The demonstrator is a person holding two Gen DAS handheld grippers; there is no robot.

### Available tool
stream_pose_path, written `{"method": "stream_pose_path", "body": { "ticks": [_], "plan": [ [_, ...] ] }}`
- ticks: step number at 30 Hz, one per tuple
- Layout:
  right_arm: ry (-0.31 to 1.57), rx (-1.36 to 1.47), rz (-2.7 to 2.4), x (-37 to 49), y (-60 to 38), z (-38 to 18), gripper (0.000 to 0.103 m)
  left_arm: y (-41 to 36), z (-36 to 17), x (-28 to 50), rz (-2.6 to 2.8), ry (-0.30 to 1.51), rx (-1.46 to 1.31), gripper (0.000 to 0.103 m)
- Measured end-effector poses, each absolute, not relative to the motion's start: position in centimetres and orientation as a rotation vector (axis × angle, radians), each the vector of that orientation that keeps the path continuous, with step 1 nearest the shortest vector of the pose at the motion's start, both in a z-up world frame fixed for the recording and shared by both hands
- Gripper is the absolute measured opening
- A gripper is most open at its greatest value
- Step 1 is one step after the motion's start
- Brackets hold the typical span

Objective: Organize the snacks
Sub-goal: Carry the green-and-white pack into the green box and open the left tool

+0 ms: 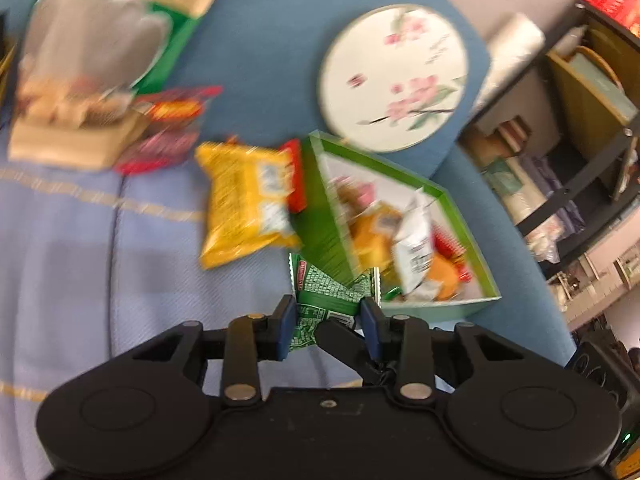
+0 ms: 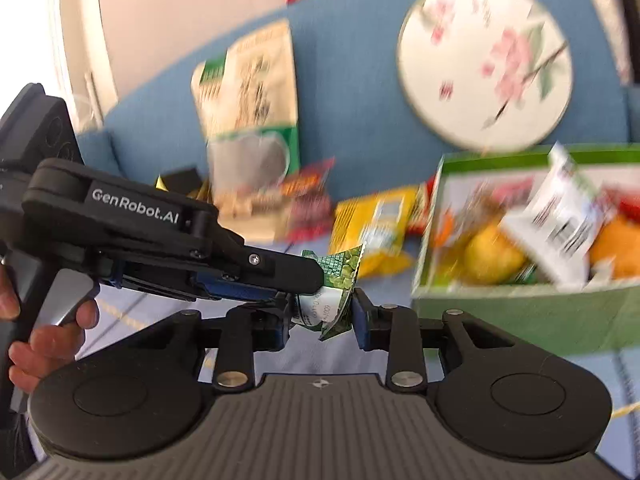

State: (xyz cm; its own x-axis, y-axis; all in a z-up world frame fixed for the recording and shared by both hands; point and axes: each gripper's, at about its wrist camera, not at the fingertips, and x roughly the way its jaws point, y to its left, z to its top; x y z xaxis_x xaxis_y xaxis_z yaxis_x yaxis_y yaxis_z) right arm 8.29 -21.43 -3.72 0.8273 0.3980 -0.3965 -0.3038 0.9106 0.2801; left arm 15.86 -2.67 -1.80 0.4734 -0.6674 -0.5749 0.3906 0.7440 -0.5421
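Observation:
A small green snack packet (image 1: 328,300) (image 2: 338,280) sits between both grippers, above the light blue cloth. My left gripper (image 1: 329,320) is shut on one end of it; it also shows from the side in the right wrist view (image 2: 308,280). My right gripper (image 2: 320,320) has its jaws around the packet's other end, a little apart; contact is unclear. The green box (image 1: 460,304) (image 2: 520,304) with several snacks inside stands just right of the packet. A yellow snack bag (image 1: 244,204) (image 2: 372,228) lies left of the box.
A round floral plate (image 1: 394,76) (image 2: 484,68) leans on the blue sofa back. A large tan and green bag (image 1: 92,52) (image 2: 256,108) and red packets (image 1: 168,132) (image 2: 308,200) lie at the left. Shelves (image 1: 580,140) stand at the right.

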Motion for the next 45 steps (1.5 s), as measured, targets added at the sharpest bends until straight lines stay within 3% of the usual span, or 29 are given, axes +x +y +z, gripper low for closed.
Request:
{"method": "stream_pose_path", "body": {
  "ticks": [15,17,18,19,20,21,24,25,26,27,28,32,38,39,41,42,43,45],
  "plan": [
    [0.371,0.254,0.166,8.2,-27.9,-2.6,0.055,-12.0,0.0,17.9,-0.799,0.803,-0.282,0.024],
    [0.411,0.221,0.15,8.6,-27.7,-3.2,0.06,-12.6,-0.6,18.2,-0.787,0.821,-0.258,0.025],
    [0.44,0.198,0.128,9.0,-27.5,-3.5,0.061,-12.8,-1.0,18.3,-0.768,0.826,-0.23,0.035],
    [0.464,0.177,0.099,9.1,-27.3,-3.7,0.077,-12.7,-1.4,18.3,-0.729,0.819,-0.212,0.06],
    [0.476,0.16,0.076,9.0,-27.3,-3.7,0.097,-12.4,-1.6,18.3,-0.707,0.813,-0.214,0.071],
    [0.474,0.143,0.061,8.7,-27.2,-3.5,0.101,-11.9,-1.9,18.3,-0.696,0.808,-0.229,0.075],
    [0.435,0.092,0.056,7.1,-27.1,-2.7,0.101,-10.3,-2.1,18.5,-0.683,0.821,-0.263,0.074],
    [0.43,0.089,0.058,6.8,-27.2,-2.6,0.099,-9.8,-2.1,18.6,-0.675,0.817,-0.269,0.074],
    [0.433,0.09,0.06,6.5,-27.3,-2.6,0.084,-9.4,-2.0,18.6,-0.67,0.812,-0.272,0.074],
    [0.437,0.095,0.066,6.3,-27.3,-2.6,0.066,-9.0,-1.9,18.6,-0.665,0.807,-0.277,0.074],
    [0.434,0.097,0.069,6.5,-27.2,-2.6,0.036,-8.5,-1.9,18.6,-0.655,0.801,-0.283,0.074],
    [0.366,0.068,0.114,7.2,-26.2,-2.3,0.021,-6.9,-2.0,18.5,-0.62,0.8,-0.3,0.074],
    [0.456,0.038,0.078,10.6,-25.9,-5.7,0.016,-5.9,-2.4,18.4,-0.585,0.807,-0.297,0.074],
    [0.451,0.044,0.069,10.7,-25.9,-5.6,0.017,-5.7,-2.4,18.3,-0.579,0.805,-0.297,0.075],
    [0.442,0.062,0.099,10.2,-25.7,-5.0,0.035,-5.2,-2.4,18.1,-0.569,0.797,-0.293,0.082],
    [0.417,0.058,0.114,9.8,-25.5,-4.7,0.036,-5.0,-2.3,17.9,-0.566,0.79,-0.285,0.096],
    [0.394,0.048,0.117,9.5,-25.2,-4.4,0.043,-4.7,-2.2,17.7,-0.555,0.781,-0.276,0.103],
    [0.364,0.045,0.13,9.0,-24.6,-4.0,0.068,-3.9,-2.1,17.3,-0.522,0.75,-0.264,0.103]
  ]
}}
